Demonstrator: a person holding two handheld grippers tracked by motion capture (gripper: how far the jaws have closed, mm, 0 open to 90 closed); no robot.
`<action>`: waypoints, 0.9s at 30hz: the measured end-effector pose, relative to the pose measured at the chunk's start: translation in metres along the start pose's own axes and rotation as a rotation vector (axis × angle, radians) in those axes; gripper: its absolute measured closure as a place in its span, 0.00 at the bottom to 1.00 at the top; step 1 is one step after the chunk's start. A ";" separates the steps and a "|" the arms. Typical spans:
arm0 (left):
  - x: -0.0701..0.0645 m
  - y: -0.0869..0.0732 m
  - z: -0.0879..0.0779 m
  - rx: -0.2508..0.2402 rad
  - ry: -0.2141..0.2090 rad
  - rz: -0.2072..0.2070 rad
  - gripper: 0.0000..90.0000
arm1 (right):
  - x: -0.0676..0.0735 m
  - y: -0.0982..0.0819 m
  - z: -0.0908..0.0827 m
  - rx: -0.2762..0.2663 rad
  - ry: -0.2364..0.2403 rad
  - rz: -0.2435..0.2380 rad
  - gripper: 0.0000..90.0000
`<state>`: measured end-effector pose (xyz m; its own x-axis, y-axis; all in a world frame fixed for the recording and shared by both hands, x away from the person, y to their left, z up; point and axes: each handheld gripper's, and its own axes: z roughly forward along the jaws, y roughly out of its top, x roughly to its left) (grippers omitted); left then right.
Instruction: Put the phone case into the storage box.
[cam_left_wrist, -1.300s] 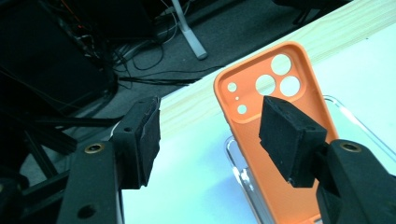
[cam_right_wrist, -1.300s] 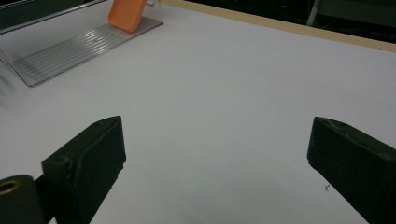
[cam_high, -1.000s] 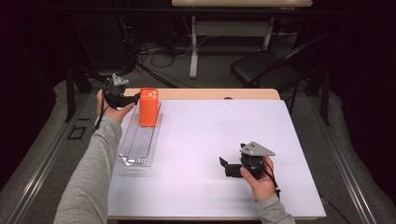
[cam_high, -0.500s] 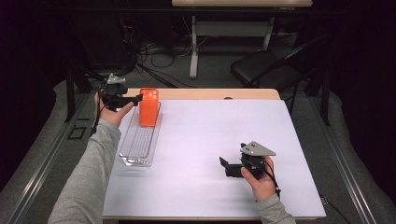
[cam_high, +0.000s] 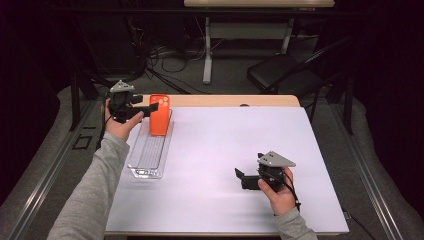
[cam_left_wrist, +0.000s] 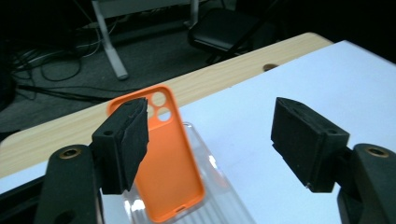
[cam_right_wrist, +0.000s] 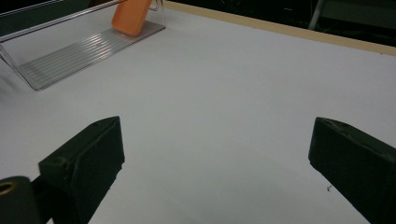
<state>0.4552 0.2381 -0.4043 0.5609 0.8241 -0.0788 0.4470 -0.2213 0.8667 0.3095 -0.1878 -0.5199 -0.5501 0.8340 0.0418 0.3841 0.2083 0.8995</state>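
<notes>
- The orange phone case (cam_high: 159, 114) is standing upright at the far end of the clear ribbed tray (cam_high: 148, 156), leaning slightly, with its camera cut-outs at the top
- The tray is lying along the left edge of the white table cover (cam_high: 220, 165), its long side running away from the person
- The left gripper (cam_high: 138, 108) is hovering just left of the case, raised off the table in the person's left hand (cam_high: 118, 126), and pointing toward the case
- In the left gripper view its jaws are standing apart, released and gripping nothing; the case (cam_left_wrist: 161, 154) is sitting beyond them, partly hidden behind the left jaw and not pressed by either pad
- Those jaws have just been opening, with nothing caught between them
- The right gripper (cam_high: 242, 177) is resting low over the near right part of the cover, well apart from the tray, held in the person's right hand (cam_high: 278, 194)
- In the right gripper view its jaws are spread wide and loose over bare white cover, grasping nothing, with the tray (cam_right_wrist: 79, 51) and the case (cam_right_wrist: 131, 16) far off at the upper left
- A wooden strip of the tabletop (cam_high: 235, 101) is showing along the far edge beyond the cover
</notes>
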 end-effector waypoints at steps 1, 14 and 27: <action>-0.001 -0.001 -0.001 0.002 -0.004 0.002 0.31 | 0.000 0.000 0.000 0.001 0.000 0.000 0.04; -0.020 -0.011 -0.015 -0.003 -0.117 0.031 0.18 | 0.003 0.001 0.001 0.008 0.008 -0.009 0.02; -0.037 -0.027 -0.035 -0.035 -0.180 0.052 0.17 | 0.002 0.005 -0.002 0.011 0.013 -0.007 0.00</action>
<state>0.3981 0.2314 -0.4072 0.6998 0.7045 -0.1180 0.3918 -0.2404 0.8881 0.3085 -0.1859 -0.5146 -0.5626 0.8257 0.0417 0.3885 0.2195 0.8949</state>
